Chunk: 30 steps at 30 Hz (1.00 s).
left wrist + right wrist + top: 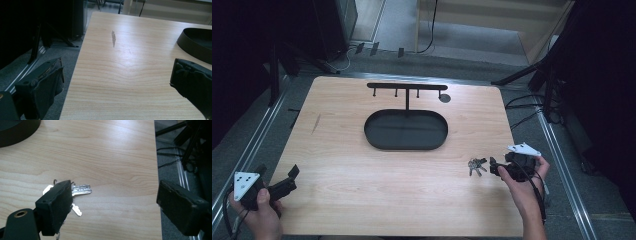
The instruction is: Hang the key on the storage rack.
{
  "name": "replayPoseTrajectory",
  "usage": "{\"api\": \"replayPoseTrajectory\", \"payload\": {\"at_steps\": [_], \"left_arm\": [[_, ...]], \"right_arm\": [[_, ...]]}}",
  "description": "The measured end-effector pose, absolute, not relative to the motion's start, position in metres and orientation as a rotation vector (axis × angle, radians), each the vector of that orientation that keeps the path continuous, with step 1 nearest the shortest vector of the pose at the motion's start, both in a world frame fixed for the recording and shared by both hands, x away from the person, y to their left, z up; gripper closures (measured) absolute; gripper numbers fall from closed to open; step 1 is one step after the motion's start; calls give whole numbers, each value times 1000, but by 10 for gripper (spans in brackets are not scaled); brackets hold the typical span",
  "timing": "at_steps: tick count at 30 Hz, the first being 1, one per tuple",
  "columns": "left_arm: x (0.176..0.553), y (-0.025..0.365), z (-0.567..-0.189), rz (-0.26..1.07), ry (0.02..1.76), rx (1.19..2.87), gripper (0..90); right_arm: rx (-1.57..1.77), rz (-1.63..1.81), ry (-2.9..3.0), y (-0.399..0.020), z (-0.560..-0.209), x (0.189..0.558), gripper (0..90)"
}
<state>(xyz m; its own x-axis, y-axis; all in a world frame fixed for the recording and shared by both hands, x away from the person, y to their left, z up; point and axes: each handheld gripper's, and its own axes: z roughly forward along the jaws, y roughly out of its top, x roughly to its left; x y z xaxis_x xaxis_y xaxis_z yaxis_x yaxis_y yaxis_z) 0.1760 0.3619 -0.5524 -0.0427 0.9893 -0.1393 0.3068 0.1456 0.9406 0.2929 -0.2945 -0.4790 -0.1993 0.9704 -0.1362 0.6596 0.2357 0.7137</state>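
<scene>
A bunch of silver keys (476, 165) lies flat on the wooden table (377, 185), near its right edge. My right gripper (512, 162) is open just right of the bunch. In the right gripper view its left jaw covers part of the keys (81, 190), and nothing sits between the jaws of this gripper (113, 188). A black oval tray (372, 135) stands mid-table with a post and a hooked bar (407, 86) behind it. My left gripper (277, 170) is open at the table's front left corner, holding nothing; the left gripper view shows its wide gap (117, 67).
The right gripper's outer jaw hangs past the table's right edge, over a metal rail (562, 165) and cables. A dark scratch (113, 38) marks the wood at the left. The tray's rim (192, 46) shows at the upper right of the left gripper view. Black stands flank the table.
</scene>
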Motion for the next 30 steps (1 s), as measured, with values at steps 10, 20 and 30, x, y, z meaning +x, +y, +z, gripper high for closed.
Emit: {"api": "replayPoseTrajectory", "payload": {"at_steps": [10, 20, 30], "left_arm": [[176, 362, -552, 944, 1517, 1313, 0], [176, 363, -552, 942, 1517, 1314, 0], [177, 362, -552, 943, 1518, 1313, 0]], "right_arm": [[1573, 617, 2100, -284, -484, 317, 172], [1612, 458, 2301, -266, -495, 323, 297], [1601, 405, 2368, -257, -499, 331, 373]]}}
